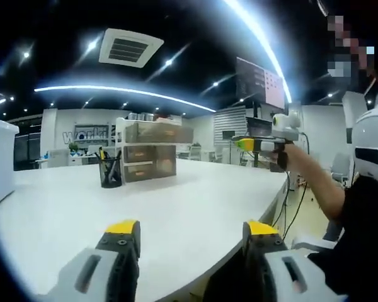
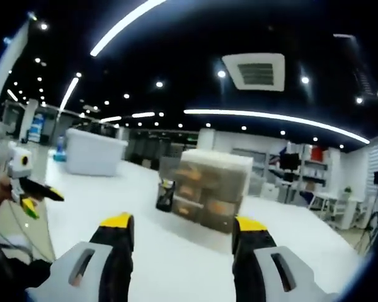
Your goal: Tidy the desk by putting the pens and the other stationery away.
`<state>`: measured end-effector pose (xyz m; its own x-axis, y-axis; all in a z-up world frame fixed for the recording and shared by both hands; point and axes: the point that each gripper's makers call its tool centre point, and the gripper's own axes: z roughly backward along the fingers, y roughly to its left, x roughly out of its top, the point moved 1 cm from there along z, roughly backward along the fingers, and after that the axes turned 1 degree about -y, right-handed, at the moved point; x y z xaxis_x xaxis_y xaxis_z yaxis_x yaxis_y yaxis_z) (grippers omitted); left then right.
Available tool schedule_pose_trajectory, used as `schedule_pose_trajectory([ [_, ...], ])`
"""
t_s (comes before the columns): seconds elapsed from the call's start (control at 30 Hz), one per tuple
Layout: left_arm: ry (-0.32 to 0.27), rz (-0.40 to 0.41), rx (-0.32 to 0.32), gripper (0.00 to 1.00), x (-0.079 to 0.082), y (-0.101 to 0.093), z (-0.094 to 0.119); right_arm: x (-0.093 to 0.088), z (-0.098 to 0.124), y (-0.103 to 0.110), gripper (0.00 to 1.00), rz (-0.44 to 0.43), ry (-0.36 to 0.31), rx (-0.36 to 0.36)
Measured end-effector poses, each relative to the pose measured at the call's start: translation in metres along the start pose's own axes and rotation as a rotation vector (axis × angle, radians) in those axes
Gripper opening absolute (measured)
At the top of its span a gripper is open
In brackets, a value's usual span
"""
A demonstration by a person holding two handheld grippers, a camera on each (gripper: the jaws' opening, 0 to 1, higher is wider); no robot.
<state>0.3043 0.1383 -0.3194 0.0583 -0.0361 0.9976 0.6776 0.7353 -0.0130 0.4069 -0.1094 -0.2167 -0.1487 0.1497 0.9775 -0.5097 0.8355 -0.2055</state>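
White desk [image 1: 195, 207], black mesh pen cup [image 1: 109, 171] at my left gripper's [image 1: 192, 229] eleven o'clock, beside the drawer unit [image 1: 150, 151]; right gripper [image 2: 183, 226] nearer, both jaws wide, empty.

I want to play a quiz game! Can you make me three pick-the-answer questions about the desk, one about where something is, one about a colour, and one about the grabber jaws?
1. Where is the black pen cup?
A. Right beside the drawer unit
B. Inside a drawer
C. On the floor

2. What colour are the jaw tips of the left gripper?
A. Red
B. Yellow
C. Blue

3. How do the jaws of the right gripper stand?
A. Shut on a pen
B. Shut on the cup
C. Open, holding nothing

Answers: 1 A, the cup stands on the white table by the drawers; 2 B, both tips are yellow; 3 C, bare table shows between them.
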Motion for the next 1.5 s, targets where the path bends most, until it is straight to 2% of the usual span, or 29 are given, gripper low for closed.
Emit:
schedule_pose_trajectory([
  [0.23, -0.008, 0.007, 0.017, 0.65, -0.003, 0.005, 0.008, 0.026, -0.034, -0.009, 0.59, 0.045, -0.012, 0.013],
  [0.43, -0.014, 0.016, 0.031, 0.65, -0.006, 0.009, 0.017, 0.041, -0.061, -0.013, 0.58, 0.023, -0.024, 0.036],
  [0.7, -0.024, 0.027, 0.045, 0.65, -0.007, 0.014, 0.023, 0.053, -0.099, -0.049, 0.53, 0.030, -0.001, -0.039],
  [0.87, -0.031, 0.033, 0.053, 0.65, -0.007, 0.016, 0.026, 0.055, -0.123, -0.064, 0.52, 0.044, 0.018, -0.070],
  [1.1, -0.027, 0.042, 0.054, 0.65, -0.011, 0.016, 0.028, 0.056, -0.152, -0.067, 0.51, 0.070, 0.037, -0.084],
  [1.5, -0.028, 0.052, 0.070, 0.65, -0.015, 0.022, 0.033, 0.049, -0.180, -0.073, 0.49, 0.121, 0.087, -0.106],
])
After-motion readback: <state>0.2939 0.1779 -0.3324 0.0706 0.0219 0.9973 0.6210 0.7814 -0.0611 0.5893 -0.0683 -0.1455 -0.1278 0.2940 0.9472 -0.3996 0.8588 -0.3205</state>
